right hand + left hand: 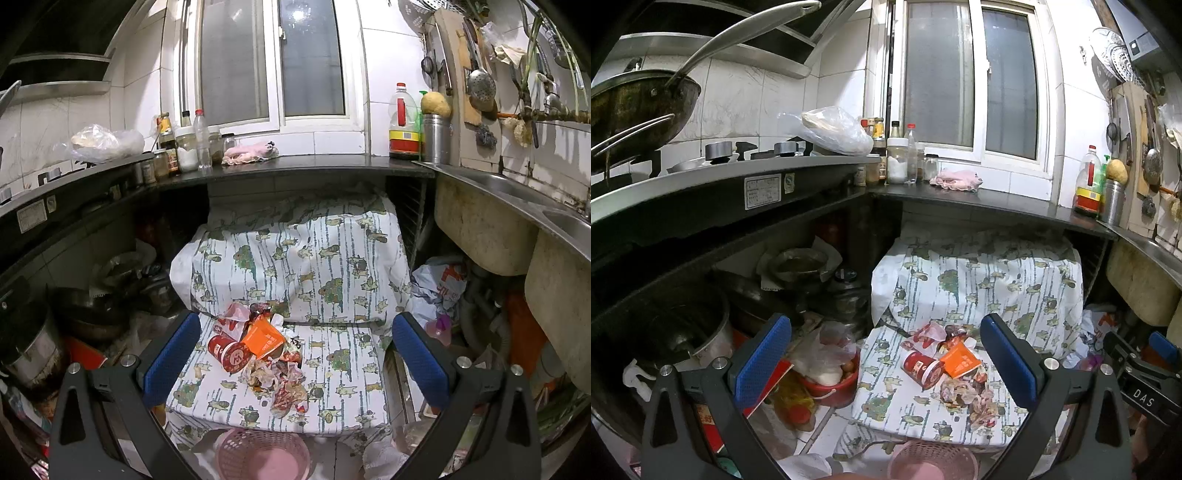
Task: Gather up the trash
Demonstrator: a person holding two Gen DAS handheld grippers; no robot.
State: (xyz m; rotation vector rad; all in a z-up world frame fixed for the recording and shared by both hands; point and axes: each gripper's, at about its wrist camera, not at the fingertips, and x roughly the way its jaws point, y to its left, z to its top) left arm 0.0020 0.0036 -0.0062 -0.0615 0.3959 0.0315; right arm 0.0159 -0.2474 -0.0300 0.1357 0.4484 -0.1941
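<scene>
Two grippers, both empty, jaws spread wide, hovering above the litter. Left gripper (886,363) frames a red cup (922,368) lying on its side, touching an orange carton (958,360); crumpled wrappers (971,397) just beside. All of it sits on the patterned cloth (997,280). Right gripper (295,360) looks down on the same pile. Pink basket (262,454) stands below the cloth's near edge. Judged stage: approach, nothing picked yet. Next move: lower onto the cup, close, carry to basket.

A cramped home kitchen: wok (635,107) on gas stove (720,155), steel sink (517,192), hung utensils.
</scene>
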